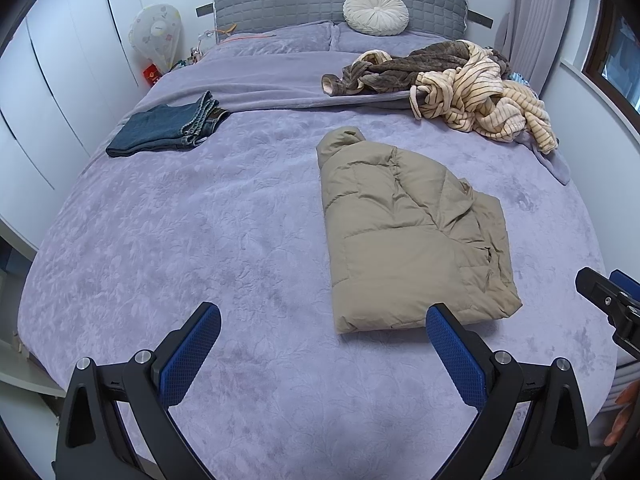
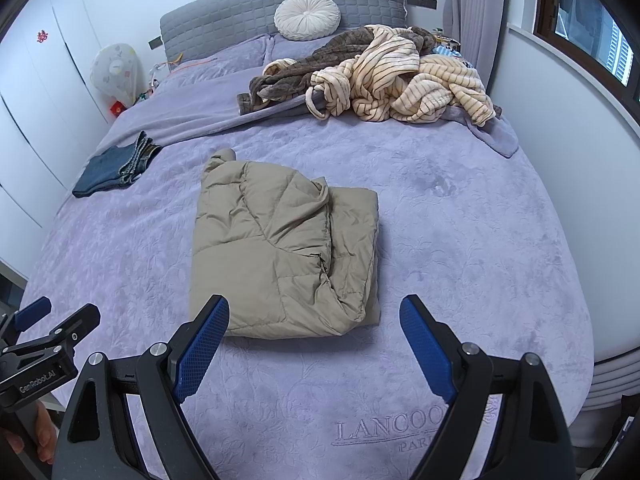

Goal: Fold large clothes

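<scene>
Blue jeans, folded up, sit far over on the left side of the purple bed. Next comes the tan puffy coat, folded into a fat bundle in the middle of the bed (nothing is touching it). Behind it, on the right, stripy robes lie in a messy heap. Near us, the left gripper and right gripper both hover spread wide, with nothing in them.
</scene>
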Motion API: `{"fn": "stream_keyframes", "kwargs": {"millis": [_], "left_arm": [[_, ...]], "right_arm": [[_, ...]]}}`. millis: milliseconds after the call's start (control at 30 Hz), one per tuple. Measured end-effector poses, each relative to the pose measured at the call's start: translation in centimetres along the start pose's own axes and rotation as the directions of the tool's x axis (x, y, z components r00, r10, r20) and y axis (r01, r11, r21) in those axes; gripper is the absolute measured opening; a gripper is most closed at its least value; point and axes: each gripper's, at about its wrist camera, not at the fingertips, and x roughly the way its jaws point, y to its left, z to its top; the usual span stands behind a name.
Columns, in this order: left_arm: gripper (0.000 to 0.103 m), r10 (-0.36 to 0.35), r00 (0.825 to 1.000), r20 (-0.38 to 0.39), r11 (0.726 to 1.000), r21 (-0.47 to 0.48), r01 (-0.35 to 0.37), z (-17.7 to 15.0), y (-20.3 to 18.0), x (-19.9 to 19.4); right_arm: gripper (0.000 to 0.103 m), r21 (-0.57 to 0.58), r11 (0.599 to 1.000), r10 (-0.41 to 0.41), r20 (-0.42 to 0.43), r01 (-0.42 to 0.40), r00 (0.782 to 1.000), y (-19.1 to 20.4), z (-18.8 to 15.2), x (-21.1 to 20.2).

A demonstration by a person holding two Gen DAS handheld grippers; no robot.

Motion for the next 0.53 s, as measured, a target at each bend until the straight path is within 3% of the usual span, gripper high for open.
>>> {"fn": "stream_keyframes", "kwargs": {"millis": [533], "left_arm": [[0.103, 0.004, 1.0, 0.016, 1.0, 0.018, -0.004, 0.38, 0.05, 0.4]], "right_arm": [[0.089, 0.002, 1.0, 0.0, -0.002, 0.0, 1.0, 0.02, 0.0, -0.02]]}}
